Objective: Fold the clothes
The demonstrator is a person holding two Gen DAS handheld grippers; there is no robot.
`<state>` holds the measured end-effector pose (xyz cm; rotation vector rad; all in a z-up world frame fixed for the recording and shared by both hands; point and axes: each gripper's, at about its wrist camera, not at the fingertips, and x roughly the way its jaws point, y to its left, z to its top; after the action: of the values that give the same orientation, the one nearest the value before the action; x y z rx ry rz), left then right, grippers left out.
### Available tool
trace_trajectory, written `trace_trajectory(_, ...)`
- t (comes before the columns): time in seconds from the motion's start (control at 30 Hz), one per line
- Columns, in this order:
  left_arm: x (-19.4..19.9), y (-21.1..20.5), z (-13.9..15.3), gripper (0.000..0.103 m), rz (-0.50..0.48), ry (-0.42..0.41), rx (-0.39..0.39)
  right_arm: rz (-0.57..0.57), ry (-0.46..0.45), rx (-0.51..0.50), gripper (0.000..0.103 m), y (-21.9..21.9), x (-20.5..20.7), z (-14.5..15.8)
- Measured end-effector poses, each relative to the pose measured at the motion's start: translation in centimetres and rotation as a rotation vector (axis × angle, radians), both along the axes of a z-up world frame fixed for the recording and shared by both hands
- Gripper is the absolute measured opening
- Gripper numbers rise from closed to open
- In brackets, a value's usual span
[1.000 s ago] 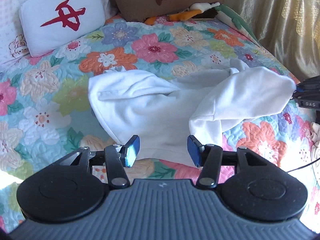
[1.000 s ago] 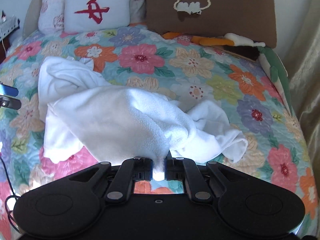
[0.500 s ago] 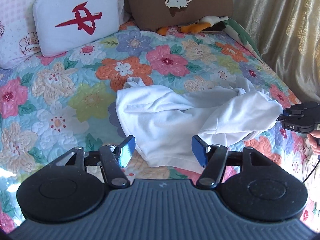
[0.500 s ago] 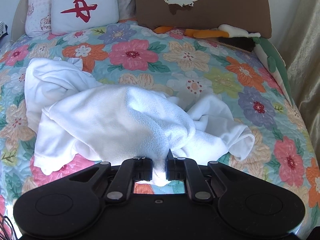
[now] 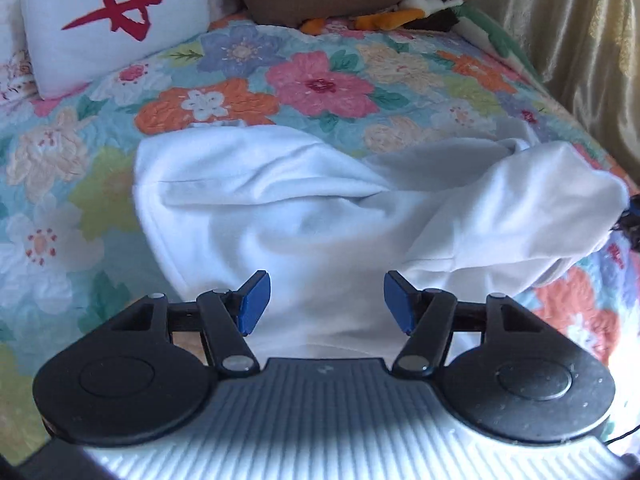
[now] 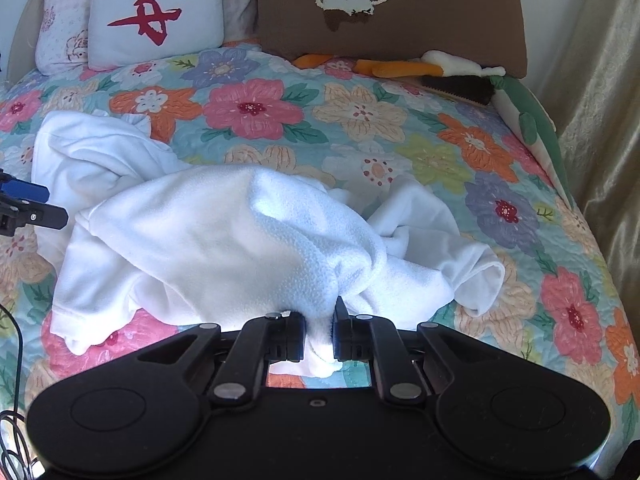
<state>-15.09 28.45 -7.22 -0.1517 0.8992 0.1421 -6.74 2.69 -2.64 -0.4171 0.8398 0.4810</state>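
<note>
A white fleece garment (image 5: 304, 208) lies rumpled on the flowered quilt (image 5: 320, 84). My left gripper (image 5: 325, 303) hangs just above the garment's near edge, jaws open, blue pads (image 5: 253, 303) apart with only cloth below them. My right gripper (image 6: 320, 334) is shut on a bunched fold of the same garment (image 6: 240, 236), lifting it into a ridge. The left gripper's blue tip (image 6: 24, 192) shows at the left edge of the right wrist view. The right gripper's dark tip (image 5: 632, 220) shows at the right edge of the left wrist view.
A white pillow with a red mark (image 5: 116, 20) and a brown cushion (image 6: 392, 12) lean at the head of the bed. A plush toy (image 6: 440, 72) lies below the cushion. A gold curtain (image 5: 572, 32) hangs along the right side. Black cables (image 6: 12, 420) trail at the lower left.
My left gripper has dropped closer to the garment and its jaws have widened. The right gripper keeps its hold on the fold and has sunk slightly.
</note>
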Motion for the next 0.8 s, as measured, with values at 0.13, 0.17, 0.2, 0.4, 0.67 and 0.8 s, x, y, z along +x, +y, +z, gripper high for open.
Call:
trace_trajectory(0.13, -0.7, 2.5, -0.3, 0.071, 0.078, 0.014, -0.02, -0.056, -0.059, 0.022, 0.015, -0.4, -0.8, -0.5)
trace_trajectory(0.17, -0.7, 3.1, -0.4, 0.073, 0.076, 0.022, -0.045, -0.07, -0.072, 0.025, 0.02, -0.4, -1.0, -0.6)
trace_trajectory(0.2, -0.7, 3.5, -0.6, 0.074, 0.081, 0.024, -0.056, -0.083, -0.084, 0.028, 0.026, -0.5, -1.2, -0.8)
trace_trajectory(0.4, 0.7, 5.3, -4.3, 0.087, 0.112, 0.074, -0.073, -0.164, -0.067, 0.085, 0.045, -1.1, -1.7, -1.6)
trace_trajectory(0.67, 3.0, 5.9, -6.3, 0.094, 0.117, -0.001, -0.102, -0.403, 0.154, 0.3, 0.065, -3.3, -1.6, -5.7)
trace_trajectory(0.8, 3.6, 4.4, -6.3, 0.074, 0.057, -0.08, -0.01, -0.498, 0.182, 0.36, 0.064, -2.7, -0.4, -8.7)
